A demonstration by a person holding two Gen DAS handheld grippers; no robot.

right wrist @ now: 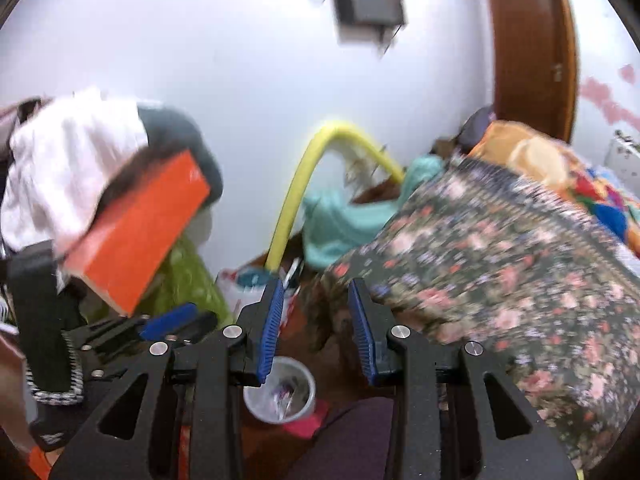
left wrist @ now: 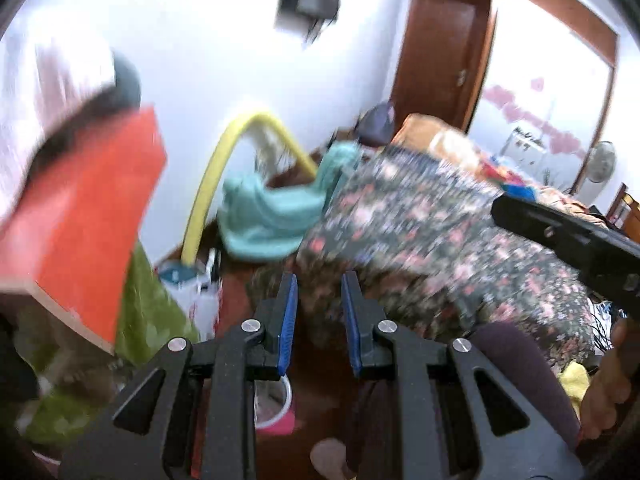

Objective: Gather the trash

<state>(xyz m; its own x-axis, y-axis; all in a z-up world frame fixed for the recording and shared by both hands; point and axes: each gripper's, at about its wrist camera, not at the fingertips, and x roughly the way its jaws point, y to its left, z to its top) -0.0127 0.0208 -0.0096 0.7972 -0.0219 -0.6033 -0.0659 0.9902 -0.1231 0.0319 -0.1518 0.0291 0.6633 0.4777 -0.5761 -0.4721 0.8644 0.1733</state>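
So far the room looks only partly tidied, by my guess. The bed [right wrist: 500, 280] under its flowered cover fills my right side, an orange box [right wrist: 140, 228] tilts at my left, and a green bag [right wrist: 188, 280] sits below it. Down on the floor the small bin [right wrist: 280, 392] already holds some wrappers, so some trash is collected; bits near the yellow tube [right wrist: 296, 192] seem left. My left gripper [left wrist: 320, 320] and right gripper [right wrist: 316, 324] both stand slightly parted, grasping nothing. No writing is readable; everything is blurred.
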